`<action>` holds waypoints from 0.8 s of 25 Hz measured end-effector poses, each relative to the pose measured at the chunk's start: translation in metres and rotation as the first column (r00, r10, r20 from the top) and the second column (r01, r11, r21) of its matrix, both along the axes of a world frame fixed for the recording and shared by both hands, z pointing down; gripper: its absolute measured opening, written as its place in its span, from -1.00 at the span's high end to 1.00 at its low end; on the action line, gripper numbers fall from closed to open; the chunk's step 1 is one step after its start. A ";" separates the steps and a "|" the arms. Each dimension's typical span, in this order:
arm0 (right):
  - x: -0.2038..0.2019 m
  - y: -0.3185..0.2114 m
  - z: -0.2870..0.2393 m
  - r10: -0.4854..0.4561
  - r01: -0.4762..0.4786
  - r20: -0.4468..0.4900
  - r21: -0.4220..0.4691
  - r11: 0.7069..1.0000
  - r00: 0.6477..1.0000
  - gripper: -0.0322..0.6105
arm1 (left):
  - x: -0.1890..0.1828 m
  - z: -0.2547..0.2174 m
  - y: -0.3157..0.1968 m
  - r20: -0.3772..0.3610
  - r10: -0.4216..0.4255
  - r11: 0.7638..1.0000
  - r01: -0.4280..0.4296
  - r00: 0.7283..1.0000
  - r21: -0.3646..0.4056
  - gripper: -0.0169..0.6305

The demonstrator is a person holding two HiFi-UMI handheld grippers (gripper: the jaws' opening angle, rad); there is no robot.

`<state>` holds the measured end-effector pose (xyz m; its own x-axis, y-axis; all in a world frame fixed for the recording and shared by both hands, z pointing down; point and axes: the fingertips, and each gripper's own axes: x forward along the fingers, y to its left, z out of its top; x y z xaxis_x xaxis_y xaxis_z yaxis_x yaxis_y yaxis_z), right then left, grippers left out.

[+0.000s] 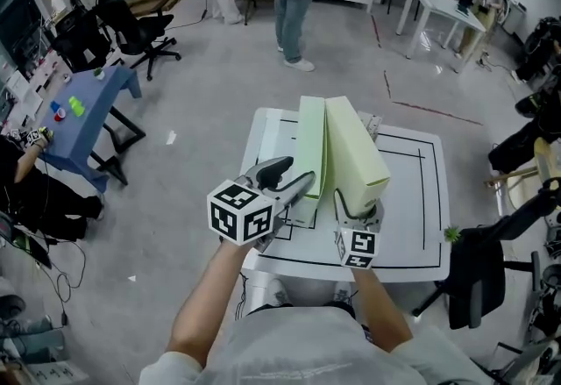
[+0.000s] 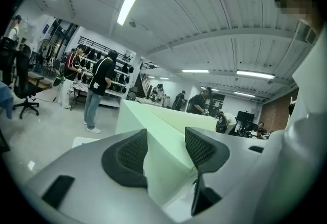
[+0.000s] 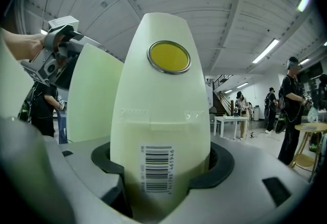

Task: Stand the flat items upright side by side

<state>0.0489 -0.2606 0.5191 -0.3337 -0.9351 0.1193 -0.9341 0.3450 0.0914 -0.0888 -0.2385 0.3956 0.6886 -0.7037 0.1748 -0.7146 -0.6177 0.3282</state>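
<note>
Left claw (image 1: 304,182) pinches left box (image 1: 311,138), right claw (image 1: 356,210) right box (image 1: 358,151), upright and touching; keep faces flush, bases flat on counter (image 1: 412,225).
</note>
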 end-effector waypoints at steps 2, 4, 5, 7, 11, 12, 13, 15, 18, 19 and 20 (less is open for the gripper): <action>-0.003 0.003 0.005 -0.033 0.033 0.008 0.008 0.999 0.999 -0.21 | 0.000 0.001 0.001 0.000 0.017 1.000 -0.017 1.000 -0.002 0.19; -0.011 0.006 0.012 -0.103 0.103 0.007 -0.011 0.995 0.995 -0.25 | 0.001 0.002 0.002 -0.003 0.039 0.999 -0.039 0.999 -0.005 0.17; -0.018 0.008 0.017 -0.144 0.144 0.001 -0.028 0.989 0.990 -0.25 | 0.002 0.002 0.001 -0.007 0.049 0.999 -0.049 0.999 -0.006 0.15; -0.029 0.013 0.025 -0.209 0.208 -0.018 -0.064 0.976 0.978 -0.29 | 0.003 0.002 0.000 -0.013 0.063 0.998 -0.063 0.998 -0.006 0.11; -0.040 0.023 0.035 -0.341 0.339 0.012 -0.143 0.930 0.940 -0.36 | 0.006 0.003 -0.001 -0.023 0.081 0.997 -0.082 0.996 -0.007 0.08; -0.042 0.027 0.036 -0.382 0.380 0.014 -0.161 0.911 0.924 -0.40 | 0.006 0.003 -0.001 -0.024 0.087 0.996 -0.087 0.996 -0.007 0.07; -0.045 0.030 0.036 -0.424 0.419 0.010 -0.179 0.890 0.905 -0.43 | 0.006 0.003 -0.002 -0.025 0.092 0.996 -0.092 0.995 -0.007 0.06; -0.048 0.037 0.036 -0.507 0.496 0.010 -0.223 0.839 0.862 -0.47 | 0.005 0.003 -0.003 -0.027 0.102 0.995 -0.102 0.994 -0.005 0.05; -0.044 0.046 0.036 -0.598 0.580 0.028 -0.286 0.763 0.801 -0.47 | 0.006 0.003 -0.004 -0.036 0.115 0.993 -0.115 0.993 -0.002 0.05; -0.043 0.047 0.037 -0.615 0.593 0.025 -0.300 0.747 0.788 -0.47 | 0.006 0.004 -0.004 -0.039 0.119 0.993 -0.119 0.992 -0.002 0.05; -0.042 0.048 0.037 -0.626 0.599 0.017 -0.309 0.738 0.780 -0.47 | 0.007 0.004 -0.004 -0.042 0.122 0.992 -0.122 0.992 -0.002 0.05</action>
<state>0.0070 -0.2131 0.5564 -0.7993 -0.4518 0.3963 -0.5051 0.8623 -0.0356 -0.0822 -0.2426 0.3998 0.7762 -0.6131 0.1473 -0.6195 -0.6980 0.3592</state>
